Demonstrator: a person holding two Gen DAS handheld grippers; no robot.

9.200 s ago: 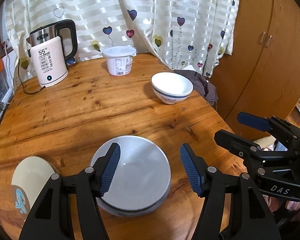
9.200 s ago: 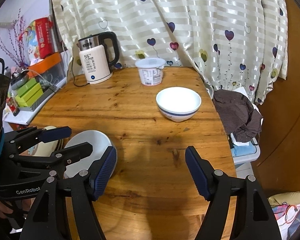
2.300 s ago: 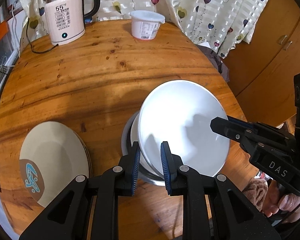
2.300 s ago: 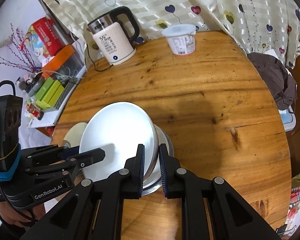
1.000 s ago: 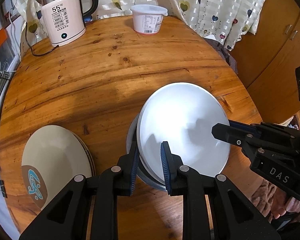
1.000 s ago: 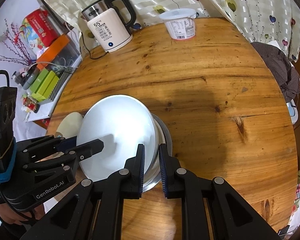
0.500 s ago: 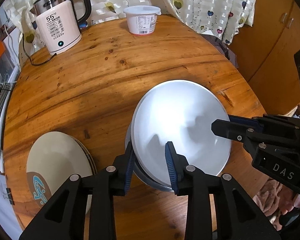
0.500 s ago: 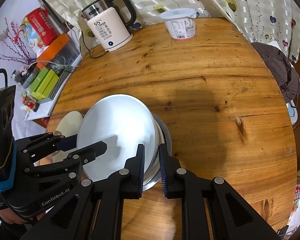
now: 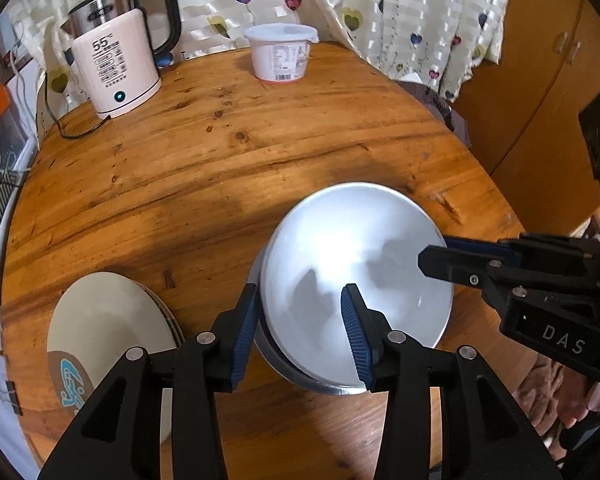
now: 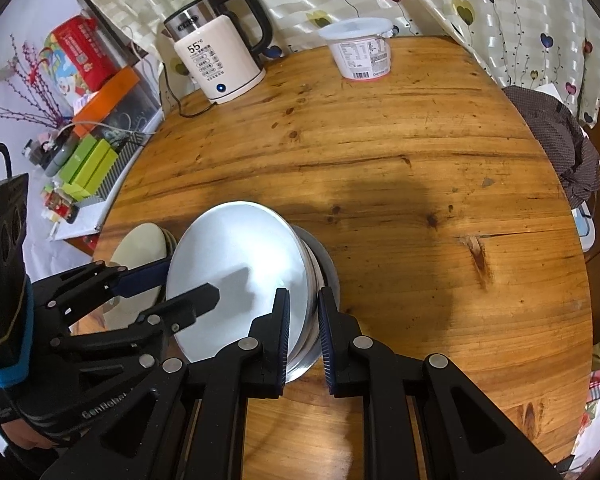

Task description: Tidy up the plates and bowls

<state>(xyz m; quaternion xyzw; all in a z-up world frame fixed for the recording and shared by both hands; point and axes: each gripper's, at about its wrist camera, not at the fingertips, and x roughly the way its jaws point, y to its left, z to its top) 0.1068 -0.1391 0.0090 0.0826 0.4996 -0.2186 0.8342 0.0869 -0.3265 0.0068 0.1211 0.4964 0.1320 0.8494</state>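
**White bowl nested on metal bowl, left tongs letting go**

Left cam only: full face of the cream plate stack (image 9: 108,332) with its blue mark, at 7 o'clock on the bench (image 9: 220,168); wooden cupboard doors (image 9: 548,80) at 2 o'clock. Right cam only: shelf clutter off the bench edge at 9 o'clock, with red box (image 10: 80,54) and green boxes (image 10: 88,164); dark cloth (image 10: 556,140) at 3 o'clock. Both show kettle (image 9: 116,68) and lidded tub (image 9: 282,54) at the far rim.

White bowl (image 9: 356,276) sits tilted in the metal bowl (image 9: 300,376), near edge of the bench, plates just beside it at its 9 o'clock.

My left tongs (image 9: 300,336) are opening: the bowl's near rim is between the pads, and a gap shows on the inner side, so no grip. My right tongs (image 10: 303,336) are nearly closed, pinching the rims of the white bowl and metal bowl at their 5 o'clock, pads on both sides.
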